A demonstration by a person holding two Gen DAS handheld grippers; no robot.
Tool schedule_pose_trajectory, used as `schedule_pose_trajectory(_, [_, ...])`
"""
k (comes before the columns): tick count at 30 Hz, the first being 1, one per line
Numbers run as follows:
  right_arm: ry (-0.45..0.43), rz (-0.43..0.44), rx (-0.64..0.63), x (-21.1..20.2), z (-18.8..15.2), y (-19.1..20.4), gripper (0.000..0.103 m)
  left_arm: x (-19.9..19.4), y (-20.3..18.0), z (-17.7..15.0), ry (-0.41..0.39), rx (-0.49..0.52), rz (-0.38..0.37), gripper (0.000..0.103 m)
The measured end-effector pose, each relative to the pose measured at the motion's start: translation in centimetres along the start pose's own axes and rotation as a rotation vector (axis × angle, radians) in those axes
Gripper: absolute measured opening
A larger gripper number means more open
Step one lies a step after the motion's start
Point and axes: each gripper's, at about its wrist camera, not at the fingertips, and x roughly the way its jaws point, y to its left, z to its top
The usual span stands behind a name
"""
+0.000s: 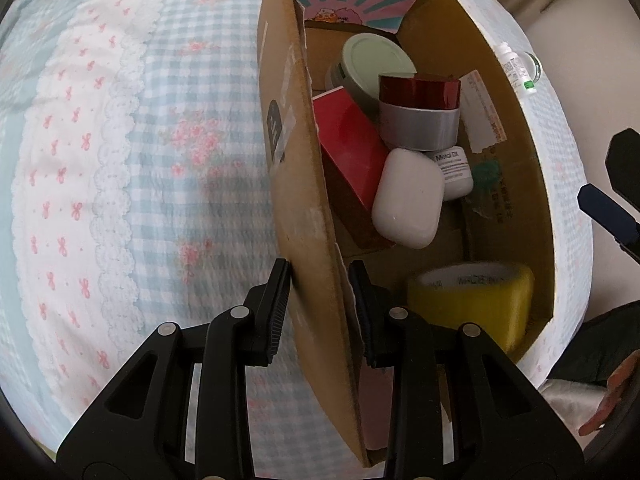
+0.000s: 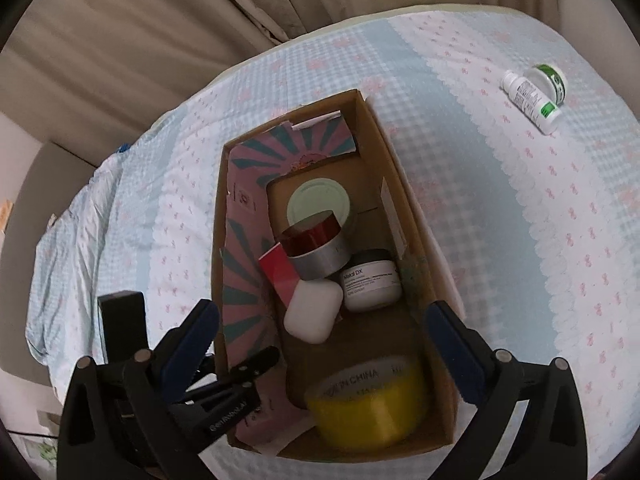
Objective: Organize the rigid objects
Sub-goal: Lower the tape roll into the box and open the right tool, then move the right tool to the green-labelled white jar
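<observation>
One box wall [image 1: 308, 208] between left gripper [image 1: 320, 300] fingers.

An open brown cardboard box [image 2: 416, 216] on the bed holds a yellow tape roll [image 2: 366, 400], white case [image 2: 312, 312] and grey tape roll [image 2: 320, 260]; a white bottle [image 2: 532, 102] lies well apart.

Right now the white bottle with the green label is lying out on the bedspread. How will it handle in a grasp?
The white bottle lies on its side, so a nudge would probably roll it. It rests against the green-rimmed jar, which may shift with it. Smooth plastic could slip between the fingers; the soft bedspread likely gives under it.
</observation>
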Motion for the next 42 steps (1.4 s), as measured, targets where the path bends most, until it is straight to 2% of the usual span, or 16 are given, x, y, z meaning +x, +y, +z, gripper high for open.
schedule_pose_trajectory(14, [-0.059,-0.018,-0.039,-2.4,0.2,0.0,0.103,-0.1,0.1,0.1,-0.003,-0.002,0.003,0.027])
schedule_pose_trajectory(19, [-0.061,-0.050,-0.048,-4.0,0.3,-0.8,0.103,-0.1,-0.2,0.0,-0.007,-0.001,0.010,0.027])
schedule_pose_trajectory(26, [-0.163,-0.127,-0.109,-8.8,1.9,-3.1,0.103,-0.2,-0.7,-0.4,-0.024,-0.002,0.017,0.027])
schedule_pose_trajectory(29, [-0.214,-0.176,-0.141,-11.4,3.4,-5.2,0.103,-0.3,-0.6,-0.6,-0.031,-0.017,0.016,0.027])
schedule_pose_trajectory(34, [-0.235,-0.248,-0.158,-13.9,6.9,-9.5,0.103,-0.5,-0.3,-1.0,-0.043,-0.047,0.013,0.027])
schedule_pose_trajectory(40, [-0.199,-0.331,-0.215,-13.7,11.9,-15.3,0.103,-0.6,0.3,-1.4,-0.064,-0.078,0.005,0.027])
schedule_pose_trajectory(42, [-0.194,-0.328,-0.226,-13.0,13.9,-17.5,0.103,-0.6,0.4,-1.7,-0.077,-0.087,0.004,0.027])
